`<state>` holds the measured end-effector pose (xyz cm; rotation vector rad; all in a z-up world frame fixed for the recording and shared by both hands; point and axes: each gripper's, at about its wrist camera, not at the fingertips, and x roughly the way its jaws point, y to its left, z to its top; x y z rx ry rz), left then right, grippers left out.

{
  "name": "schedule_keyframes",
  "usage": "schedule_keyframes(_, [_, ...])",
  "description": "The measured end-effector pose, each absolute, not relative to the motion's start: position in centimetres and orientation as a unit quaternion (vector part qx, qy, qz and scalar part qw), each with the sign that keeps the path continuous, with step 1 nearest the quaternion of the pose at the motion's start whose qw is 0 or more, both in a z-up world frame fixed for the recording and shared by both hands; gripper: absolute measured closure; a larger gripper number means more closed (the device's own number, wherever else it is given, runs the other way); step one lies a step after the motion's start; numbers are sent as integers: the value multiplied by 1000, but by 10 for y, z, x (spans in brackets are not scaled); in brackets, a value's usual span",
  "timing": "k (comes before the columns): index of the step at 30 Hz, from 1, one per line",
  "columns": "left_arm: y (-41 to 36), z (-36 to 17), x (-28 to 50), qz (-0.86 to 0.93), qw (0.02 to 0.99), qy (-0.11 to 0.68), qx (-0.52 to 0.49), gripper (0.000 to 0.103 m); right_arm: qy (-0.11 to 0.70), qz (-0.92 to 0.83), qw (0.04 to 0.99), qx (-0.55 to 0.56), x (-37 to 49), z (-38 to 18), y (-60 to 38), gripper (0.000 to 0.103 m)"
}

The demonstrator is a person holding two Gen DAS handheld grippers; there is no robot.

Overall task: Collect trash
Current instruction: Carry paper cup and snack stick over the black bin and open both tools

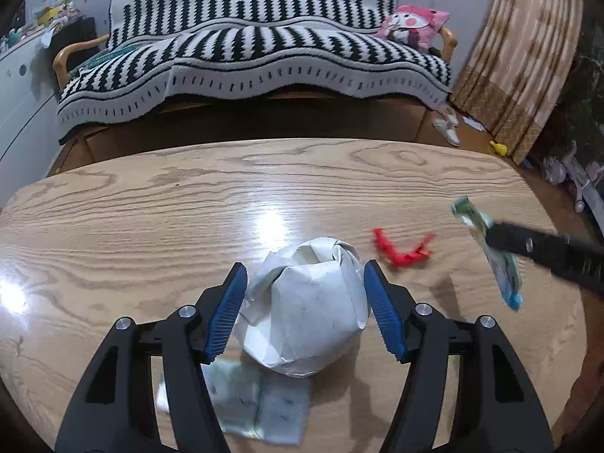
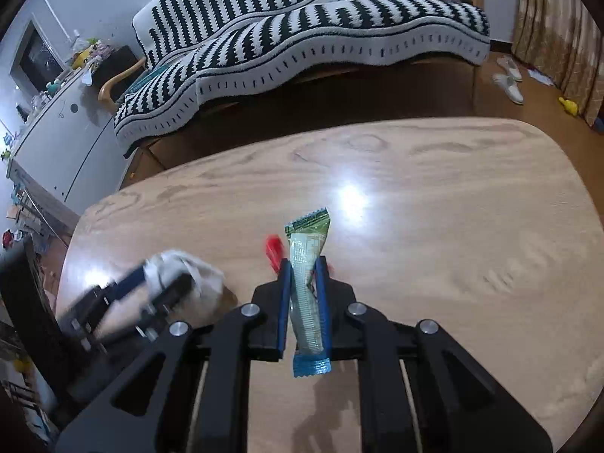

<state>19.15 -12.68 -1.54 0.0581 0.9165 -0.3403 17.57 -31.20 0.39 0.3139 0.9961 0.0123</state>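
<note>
Nearest the left wrist camera, one flat pale-green printed paper wrapper (image 1: 245,404) lies on the glossy light-oak wooden table (image 1: 113,226), partly under the left gripper (image 1: 304,294). That gripper's blue ribbed pads (image 1: 226,313) bracket one crumpled white paper ball (image 1: 305,309); the left-hand pad touches the paper, while contact on the other side is not clear, so a firm hold cannot be confirmed.

To its right, the right gripper (image 2: 304,283) is clamped on one long green-and-blue foil snack wrapper (image 2: 307,298), held clear of the tabletop. The wrapper's long axis runs along the fingers, green end out past the tips and blue end trailing back toward the camera.

Just beyond both grippers, one small twisted red plastic scrap (image 1: 402,251) sits loose on the table, apart from the ball and nearer the right hand, directly ahead of its tips. Judged from this, it is the last untouched piece in reach, but both hands are occupied.

Count: four pieces of trash, two grippers. No bin appears in either view.

Beyond the table stands a sofa draped in a black-and-white striped throw (image 1: 256,37).
</note>
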Motion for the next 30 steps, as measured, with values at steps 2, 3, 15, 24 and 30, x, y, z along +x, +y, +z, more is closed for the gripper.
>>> schedule_keyframes(2, [-135, -6, 174, -175, 884, 433, 31, 40, 473, -2, 869, 149, 146, 5, -325, 89])
schedule_keyframes(3, [-140, -1, 165, -182, 884, 429, 33, 40, 471, -6, 869, 152, 132, 5, -332, 89])
schedule_keyframes(15, [-265, 39, -11, -338, 856, 384, 76, 40, 426, -168, 871, 178, -105, 6, -464, 89])
schedule_keyframes(24, [-397, 14, -133, -452, 796, 377, 136, 40, 404, -270, 839, 246, -254, -21, -555, 89])
schedule_keyframes(30, [-455, -11, -184, -506, 760, 373, 166, 40, 403, -310, 813, 284, -315, -48, -599, 89])
